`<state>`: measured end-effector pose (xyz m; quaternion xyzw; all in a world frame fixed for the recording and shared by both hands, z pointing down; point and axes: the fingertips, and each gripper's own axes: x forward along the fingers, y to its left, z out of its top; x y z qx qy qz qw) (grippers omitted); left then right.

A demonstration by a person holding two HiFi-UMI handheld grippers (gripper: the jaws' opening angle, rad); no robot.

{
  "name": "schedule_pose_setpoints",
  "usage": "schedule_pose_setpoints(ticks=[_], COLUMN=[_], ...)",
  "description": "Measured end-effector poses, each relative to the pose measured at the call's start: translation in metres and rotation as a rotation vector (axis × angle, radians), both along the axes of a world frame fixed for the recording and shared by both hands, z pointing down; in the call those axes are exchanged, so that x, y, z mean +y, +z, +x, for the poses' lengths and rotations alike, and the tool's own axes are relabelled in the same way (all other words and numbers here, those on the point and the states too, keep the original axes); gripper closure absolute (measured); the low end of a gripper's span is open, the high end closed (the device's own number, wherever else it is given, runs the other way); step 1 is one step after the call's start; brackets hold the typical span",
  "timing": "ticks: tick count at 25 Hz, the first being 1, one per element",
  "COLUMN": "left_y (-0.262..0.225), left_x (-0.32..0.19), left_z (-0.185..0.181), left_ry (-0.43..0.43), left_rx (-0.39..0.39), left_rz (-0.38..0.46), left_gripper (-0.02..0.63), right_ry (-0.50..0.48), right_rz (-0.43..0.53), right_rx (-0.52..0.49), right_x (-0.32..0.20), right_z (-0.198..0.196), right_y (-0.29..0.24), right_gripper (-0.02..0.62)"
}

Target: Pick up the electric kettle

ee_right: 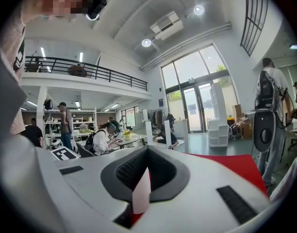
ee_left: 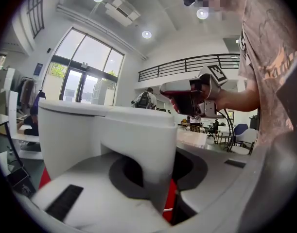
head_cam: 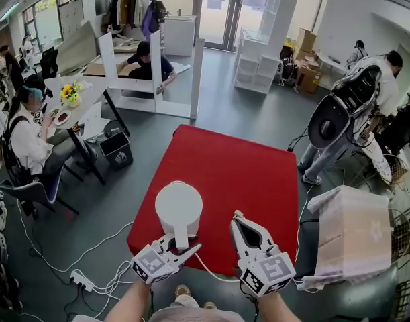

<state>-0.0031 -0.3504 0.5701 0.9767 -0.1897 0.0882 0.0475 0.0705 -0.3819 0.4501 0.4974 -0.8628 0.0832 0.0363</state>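
The white electric kettle [head_cam: 178,206] stands upright near the front left corner of the red table [head_cam: 245,173]. My left gripper [head_cam: 183,245] reaches in from the front, and the kettle's handle [ee_left: 138,144] stands between its jaws. The left jaw lies against the handle, but a strip of red table shows between the handle and the right jaw, so the pads do not clamp it. To the right of the kettle my right gripper [head_cam: 239,219] hovers over the table's front edge. Its jaws are together and hold nothing [ee_right: 148,152]. The left gripper view also shows the right gripper [ee_left: 192,96].
A white cord [head_cam: 211,268] runs off the table's front edge. At the right stands a plastic-covered white box [head_cam: 352,233]. Cables and a power strip [head_cam: 80,280] lie on the floor at the left. People sit at a desk [head_cam: 77,99] at the far left; a person with a backpack [head_cam: 345,119] stands at the right.
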Motion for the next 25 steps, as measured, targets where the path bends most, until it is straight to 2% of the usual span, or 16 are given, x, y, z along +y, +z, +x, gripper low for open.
schedule_pose_setpoints(ticks=[8, 15, 25], left_y=[-0.002, -0.002, -0.018], left_x=[0.0, 0.003, -0.019], left_z=[0.0, 0.006, 0.008], left_ry=[-0.002, 0.045, 0.008], left_rx=[0.004, -0.014, 0.02], left_rz=[-0.003, -0.011, 0.013], left_gripper=[0.532, 0.534, 0.541], right_ry=[-0.017, -0.012, -0.002], right_rz=[-0.007, -0.011, 0.0], right_rx=[-0.006, -0.003, 0.007], right_x=[-0.002, 0.0, -0.002], right_z=[-0.008, -0.002, -0.003], right_y=[0.003, 0.004, 0.004], right_gripper=[0.583, 0.583, 0.583])
